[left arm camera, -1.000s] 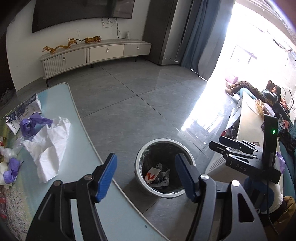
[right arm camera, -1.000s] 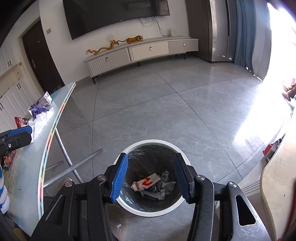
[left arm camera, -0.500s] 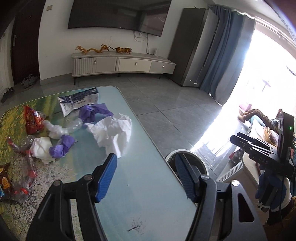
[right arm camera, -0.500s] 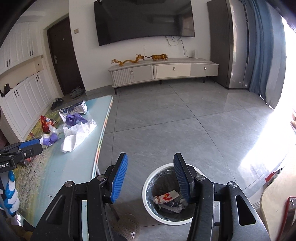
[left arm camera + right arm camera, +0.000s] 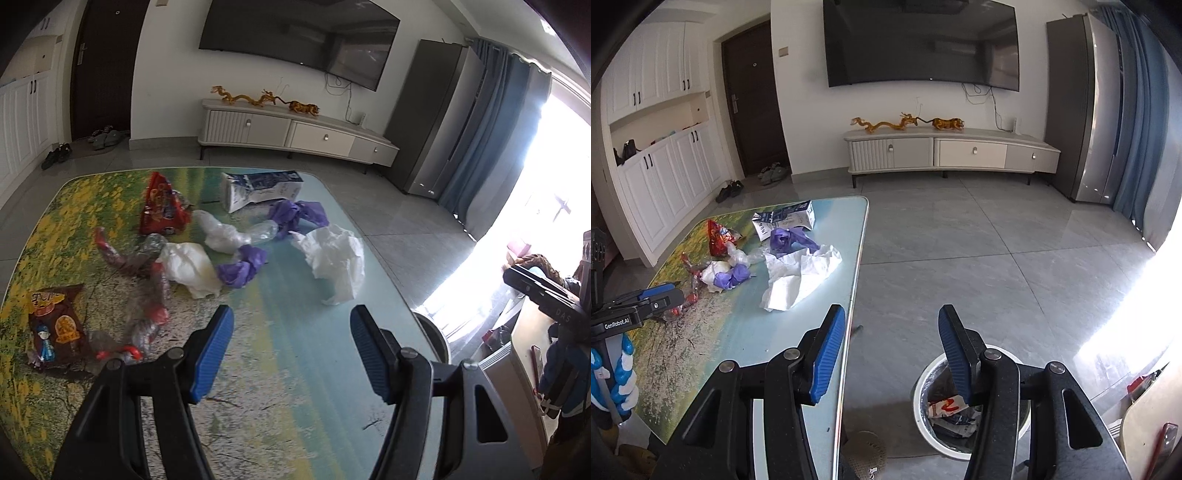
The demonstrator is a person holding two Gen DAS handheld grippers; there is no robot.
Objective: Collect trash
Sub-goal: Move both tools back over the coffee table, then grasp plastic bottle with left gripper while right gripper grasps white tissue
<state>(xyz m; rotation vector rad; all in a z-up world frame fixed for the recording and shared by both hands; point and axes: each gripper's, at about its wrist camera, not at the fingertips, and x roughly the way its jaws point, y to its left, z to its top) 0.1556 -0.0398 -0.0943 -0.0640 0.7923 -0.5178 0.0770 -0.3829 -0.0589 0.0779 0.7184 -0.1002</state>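
Left claw [image 5: 291,349] spread wide and empty over table [image 5: 295,424], aimed at tissue [image 5: 334,258] among wrappers near the far edge. Right claw [image 5: 892,352] likewise empty, about half open, above bin [image 5: 923,424]. Judged between pickups; next, down onto tissue. Bin partly hidden behind fingers.

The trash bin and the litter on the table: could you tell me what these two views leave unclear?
- Trash bin, right wrist view: the right gripper covers part of its contents.
- Trash bin, left wrist view: only a rim sliver shows past the table.
- Carton: print too small to read.
- Clear wrappers: tangled, count uncertain.
- Window side, both views: overexposed.
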